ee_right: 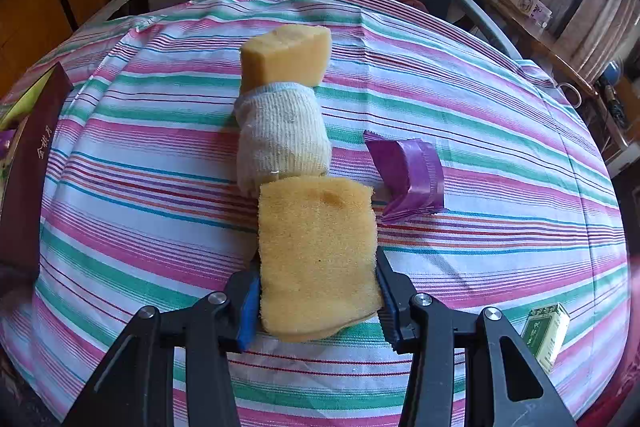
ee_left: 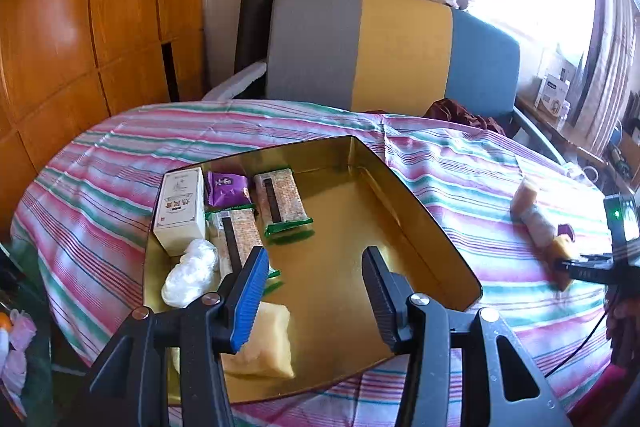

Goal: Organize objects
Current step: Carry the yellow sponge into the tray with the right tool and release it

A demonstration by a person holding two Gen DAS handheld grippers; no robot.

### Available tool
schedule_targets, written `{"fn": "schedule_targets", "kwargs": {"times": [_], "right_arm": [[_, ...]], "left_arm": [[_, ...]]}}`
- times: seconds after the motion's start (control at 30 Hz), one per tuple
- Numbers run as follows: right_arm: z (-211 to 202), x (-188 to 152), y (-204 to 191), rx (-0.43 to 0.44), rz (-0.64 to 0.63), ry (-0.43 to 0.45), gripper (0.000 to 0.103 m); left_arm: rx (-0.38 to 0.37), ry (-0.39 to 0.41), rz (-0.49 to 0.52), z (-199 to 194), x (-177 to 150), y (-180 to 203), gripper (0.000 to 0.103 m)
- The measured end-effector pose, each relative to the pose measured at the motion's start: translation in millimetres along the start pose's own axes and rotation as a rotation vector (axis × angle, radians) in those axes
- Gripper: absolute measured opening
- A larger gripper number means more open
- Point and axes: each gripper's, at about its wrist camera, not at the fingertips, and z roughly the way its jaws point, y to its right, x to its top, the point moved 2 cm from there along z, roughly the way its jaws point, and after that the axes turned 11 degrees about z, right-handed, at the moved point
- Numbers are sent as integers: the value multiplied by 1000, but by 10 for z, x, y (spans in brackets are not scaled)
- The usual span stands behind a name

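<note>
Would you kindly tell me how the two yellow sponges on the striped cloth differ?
The near sponge lies flat, broad face up, clamped by the right hand-held gripper; the far sponge is a thicker block that nothing grips. The near one touches the rolled sock's near end, the far one its far end. Both are yellow foam.

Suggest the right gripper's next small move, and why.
Probably lift the sponge straight up: the right gripper has its pads pressed on both sides of it, it lies on the striped cloth against the sock, and the gold tray has room.
</note>
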Motion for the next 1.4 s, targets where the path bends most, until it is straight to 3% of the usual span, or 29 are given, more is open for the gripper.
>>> {"fn": "schedule_targets", "kwargs": {"times": [0.23,0.4,0.8,1.13,1.4], "right_arm": [[-58,-89,-51,-50,-20,-1,48],[-197,-218,-170,6,-12,-4,47],[-757,-412,-770,238,-45,60,47],[-1259,-294,-1927,485,-192,105,47],[-881,-357,-3096,528,-328,-12,48]], "left_arm": [[1,-6,17,-35,-89,-18,49],[5,-14,3,-27,-150,-87,49],[4,-44,-26,47,-295,-248,49],[38,-58,-42,0,-333,-482,49],[122,-66,-126,-89,-435,-962,49]]}}
